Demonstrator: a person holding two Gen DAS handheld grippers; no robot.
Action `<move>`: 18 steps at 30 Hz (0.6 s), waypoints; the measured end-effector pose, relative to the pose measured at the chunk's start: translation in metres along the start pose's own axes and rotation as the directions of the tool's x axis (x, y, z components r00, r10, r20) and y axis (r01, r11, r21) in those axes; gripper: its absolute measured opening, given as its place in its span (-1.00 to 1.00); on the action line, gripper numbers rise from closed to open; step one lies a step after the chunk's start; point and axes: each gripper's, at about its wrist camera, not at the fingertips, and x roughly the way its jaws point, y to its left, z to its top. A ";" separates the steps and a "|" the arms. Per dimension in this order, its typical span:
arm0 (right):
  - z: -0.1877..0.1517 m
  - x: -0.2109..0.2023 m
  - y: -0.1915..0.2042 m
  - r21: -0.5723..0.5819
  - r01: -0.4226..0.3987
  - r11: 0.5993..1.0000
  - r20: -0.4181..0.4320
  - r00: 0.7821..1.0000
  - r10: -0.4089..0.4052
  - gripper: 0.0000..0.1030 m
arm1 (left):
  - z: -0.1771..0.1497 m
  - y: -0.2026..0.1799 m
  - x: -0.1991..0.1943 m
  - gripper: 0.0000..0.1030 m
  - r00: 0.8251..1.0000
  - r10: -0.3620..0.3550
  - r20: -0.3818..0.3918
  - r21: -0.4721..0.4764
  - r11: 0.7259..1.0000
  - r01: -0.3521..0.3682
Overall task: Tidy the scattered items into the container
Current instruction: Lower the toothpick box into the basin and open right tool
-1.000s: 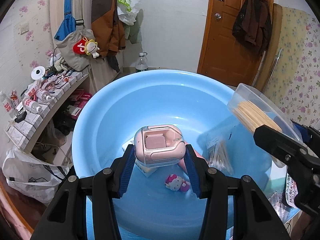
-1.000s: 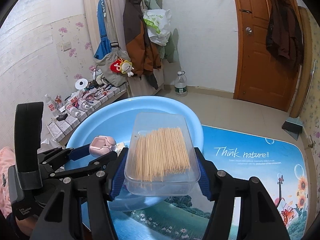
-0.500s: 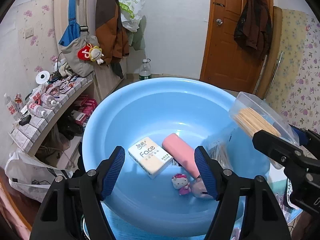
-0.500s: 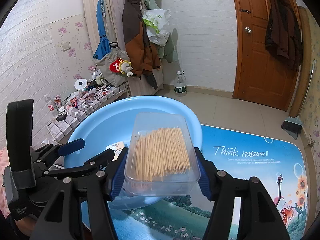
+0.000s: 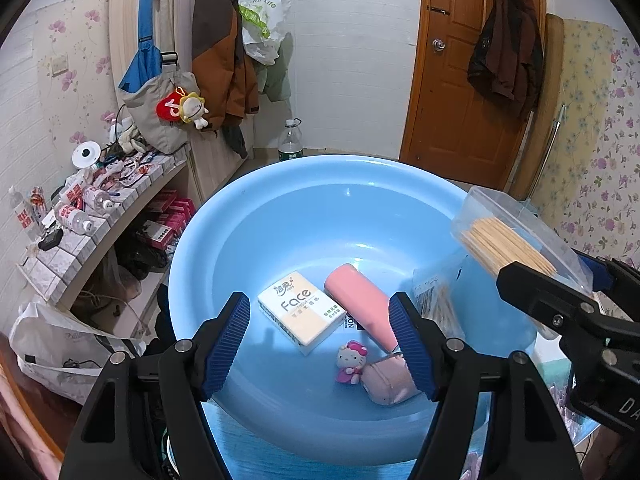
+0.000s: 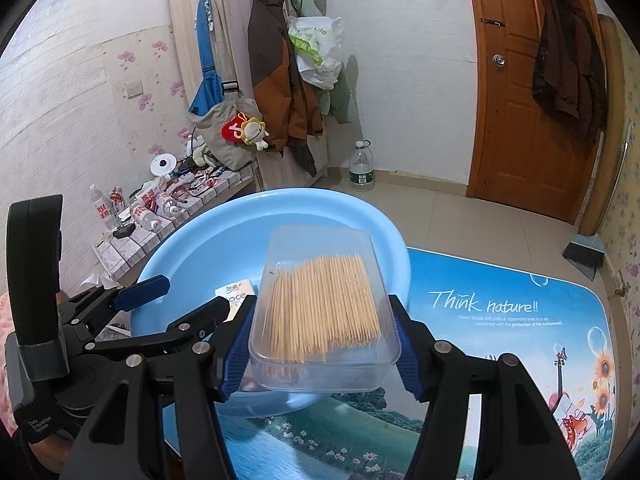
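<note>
Two grippers over a blue basin (image 5: 256, 216): the left gripper (image 5: 320, 344) hangs released and empty, the right gripper (image 6: 322, 344) clamps a toothpick box (image 6: 320, 300) near the rim — next, probably carry it inward and let go.

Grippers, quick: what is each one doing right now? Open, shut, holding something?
Left gripper: open, holding nothing, above the blue basin.
Right gripper: shut on the clear box of toothpicks.

Floral-papered walls (image 6: 60, 92), wooden door (image 6: 516, 92) (coat-hung), perhaps tiled floor (image 6: 440, 216).
</note>
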 end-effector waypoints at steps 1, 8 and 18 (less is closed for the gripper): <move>-0.001 -0.001 0.000 0.000 0.000 1.000 0.000 1.000 0.000 0.23 | -0.001 0.000 0.000 0.36 1.000 0.001 -0.001 0.000 1.000 -0.001; -0.004 -0.001 0.004 -0.005 -0.002 1.000 -0.009 1.000 0.002 0.23 | -0.002 0.003 0.001 0.36 1.000 0.001 -0.005 -0.004 1.000 -0.001; 0.000 0.006 0.008 -0.022 -0.003 1.000 -0.010 1.000 0.003 0.23 | 0.000 0.007 -0.004 0.36 1.000 0.001 0.007 -0.007 1.000 -0.001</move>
